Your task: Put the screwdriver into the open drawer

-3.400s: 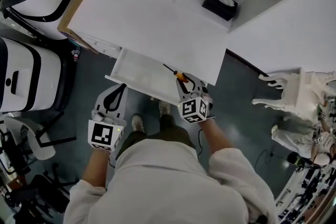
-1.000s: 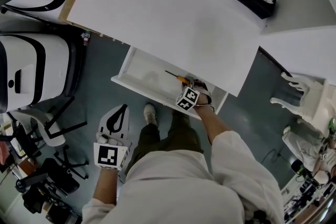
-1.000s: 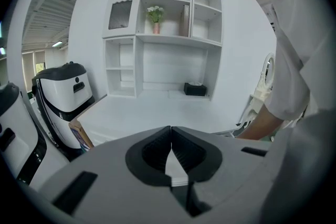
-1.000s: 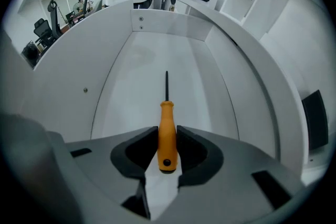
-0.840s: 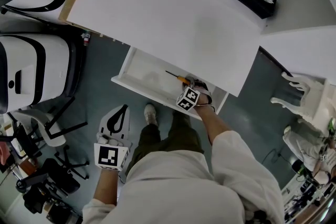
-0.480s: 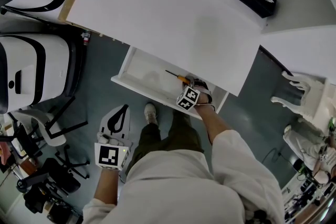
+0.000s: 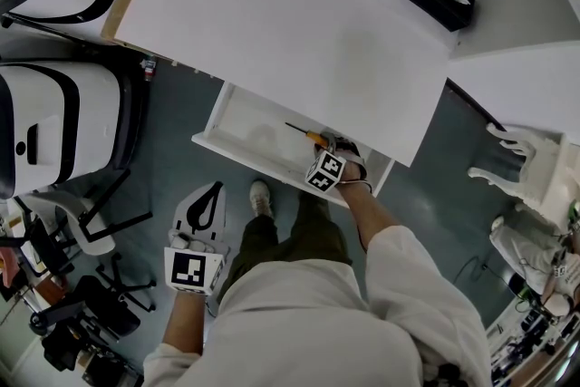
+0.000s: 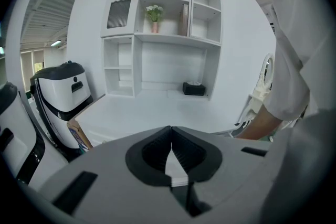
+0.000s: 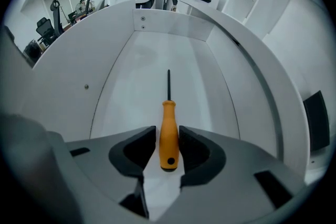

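1. Two white surfaces frame the job: the desk [image 7: 299, 23] above, and under its front edge the drawer [image 7: 240, 120], pulled out toward the person so its floor lies bare to a reach from above;
2. left gripper [image 8: 171, 128] hangs low beside the person's legs, well apart from the drawer; I judge it idle, since one hand is enough here; its jaws are together, tips meeting, nothing between them;
3. right gripper [image 9: 167, 128] reaches steeply down into the drawer's right part, near the front wall, probably so the tool is laid down rather than dropped; its jaws have just been opening and stand wide, flanking the handle with a sliver of gap on at least one side; I judge the grip released;
4. screwdriver [image 9: 168, 123] is inside the drawer, orange handle between the right jaws, dark shaft pointing along the floor toward the far end wall; it seems to rest on the floor, though contact beneath the handle is hidden; the task looks all but done, with only a withdrawal left.
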A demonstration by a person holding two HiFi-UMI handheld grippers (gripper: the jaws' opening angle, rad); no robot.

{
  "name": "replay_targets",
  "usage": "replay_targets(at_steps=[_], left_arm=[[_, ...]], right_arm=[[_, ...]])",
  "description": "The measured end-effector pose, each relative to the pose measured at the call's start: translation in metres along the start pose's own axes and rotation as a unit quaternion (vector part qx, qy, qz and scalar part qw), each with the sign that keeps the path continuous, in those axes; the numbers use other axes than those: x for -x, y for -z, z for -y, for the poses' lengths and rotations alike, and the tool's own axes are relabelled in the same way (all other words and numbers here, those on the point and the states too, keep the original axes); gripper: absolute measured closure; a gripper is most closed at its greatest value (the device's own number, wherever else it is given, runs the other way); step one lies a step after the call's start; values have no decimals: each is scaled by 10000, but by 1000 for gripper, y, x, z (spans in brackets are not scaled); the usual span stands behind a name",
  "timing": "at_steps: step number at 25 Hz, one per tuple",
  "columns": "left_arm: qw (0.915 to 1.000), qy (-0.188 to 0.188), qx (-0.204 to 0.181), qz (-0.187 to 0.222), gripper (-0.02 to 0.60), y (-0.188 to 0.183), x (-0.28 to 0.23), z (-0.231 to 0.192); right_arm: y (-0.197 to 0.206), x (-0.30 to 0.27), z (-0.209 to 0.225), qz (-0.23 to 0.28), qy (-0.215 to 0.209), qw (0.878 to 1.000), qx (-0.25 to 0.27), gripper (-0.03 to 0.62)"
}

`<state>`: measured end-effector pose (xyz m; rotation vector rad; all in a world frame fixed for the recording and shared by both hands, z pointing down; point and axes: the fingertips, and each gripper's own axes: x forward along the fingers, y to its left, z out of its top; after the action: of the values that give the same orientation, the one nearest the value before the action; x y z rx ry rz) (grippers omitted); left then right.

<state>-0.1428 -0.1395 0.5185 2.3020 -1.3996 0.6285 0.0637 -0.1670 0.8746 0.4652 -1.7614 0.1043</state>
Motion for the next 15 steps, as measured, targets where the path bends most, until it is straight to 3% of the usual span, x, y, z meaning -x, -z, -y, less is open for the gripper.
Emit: replay_targets(at_steps=[15], left_arm=[[9997, 104, -22, 215, 577, -8, 6, -1]], right_arm=[[-11, 29, 11, 165, 373, 9992, 24, 437]])
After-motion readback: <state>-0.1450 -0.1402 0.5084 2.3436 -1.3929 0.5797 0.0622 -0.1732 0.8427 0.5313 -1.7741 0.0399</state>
